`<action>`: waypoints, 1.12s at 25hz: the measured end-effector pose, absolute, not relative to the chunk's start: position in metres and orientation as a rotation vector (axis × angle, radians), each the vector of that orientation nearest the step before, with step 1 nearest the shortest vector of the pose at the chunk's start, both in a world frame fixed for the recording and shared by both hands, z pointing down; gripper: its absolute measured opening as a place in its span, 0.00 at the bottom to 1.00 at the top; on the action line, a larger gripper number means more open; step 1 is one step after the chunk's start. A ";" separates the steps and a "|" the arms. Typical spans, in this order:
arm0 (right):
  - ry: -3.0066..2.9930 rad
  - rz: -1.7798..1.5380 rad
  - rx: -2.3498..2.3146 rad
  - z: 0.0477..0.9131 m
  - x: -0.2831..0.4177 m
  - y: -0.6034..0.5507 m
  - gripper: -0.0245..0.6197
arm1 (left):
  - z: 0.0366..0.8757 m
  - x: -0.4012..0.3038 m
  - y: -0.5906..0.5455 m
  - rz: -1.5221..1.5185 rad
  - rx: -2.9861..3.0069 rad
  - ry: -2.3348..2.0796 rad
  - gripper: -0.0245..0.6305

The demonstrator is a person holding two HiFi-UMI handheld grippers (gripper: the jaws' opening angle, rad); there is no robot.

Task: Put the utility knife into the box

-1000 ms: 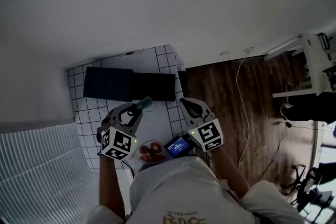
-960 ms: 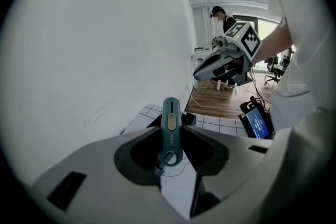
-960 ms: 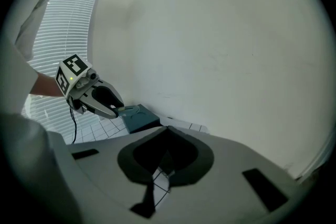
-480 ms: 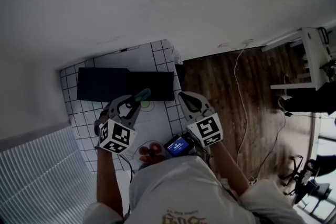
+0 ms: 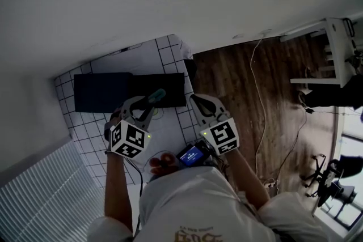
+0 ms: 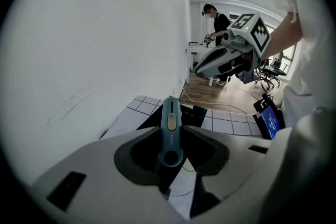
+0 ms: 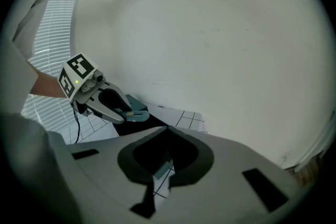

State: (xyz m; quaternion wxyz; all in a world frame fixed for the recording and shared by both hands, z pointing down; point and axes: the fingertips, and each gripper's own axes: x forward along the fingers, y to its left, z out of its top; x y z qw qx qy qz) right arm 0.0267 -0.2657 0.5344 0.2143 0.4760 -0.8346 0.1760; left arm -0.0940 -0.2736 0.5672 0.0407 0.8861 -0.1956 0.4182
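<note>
In the left gripper view a teal utility knife [image 6: 170, 131] sticks out forward, with my left gripper [image 6: 170, 134] shut on its handle. From the head view the knife [image 5: 155, 96] reaches over the near edge of the flat black box [image 5: 113, 92], which lies in two adjoining parts on the white gridded table [image 5: 170, 51]. My left gripper [image 5: 148, 103] is just short of that edge. My right gripper [image 5: 194, 100] hovers to the right of the box, its jaw tips meeting with nothing held. The right gripper view shows the same jaws [image 7: 165, 128] shut, and the knife [image 7: 137, 114] off to the left.
A small device with a blue screen [image 5: 193, 154] sits near my body. Right of the table lies wooden floor [image 5: 238, 82] with a white cable [image 5: 258, 99]. A white desk [image 5: 340, 42] stands far right. The white wall is close behind the table. A person [image 6: 218, 23] stands far off.
My left gripper has carried the knife forward, from short of the box to over its near edge. The right gripper has stayed beside it, still shut.
</note>
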 end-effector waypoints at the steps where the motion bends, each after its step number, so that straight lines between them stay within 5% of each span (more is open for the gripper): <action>1: -2.311 0.493 1.321 0.537 0.027 -0.267 0.05 | 0.570 -0.091 -0.276 1.287 2.710 -0.591 0.24; 28: -2.253 0.617 1.313 0.575 0.034 -0.267 0.05 | 0.656 -0.050 -0.280 1.466 2.449 -0.395 0.25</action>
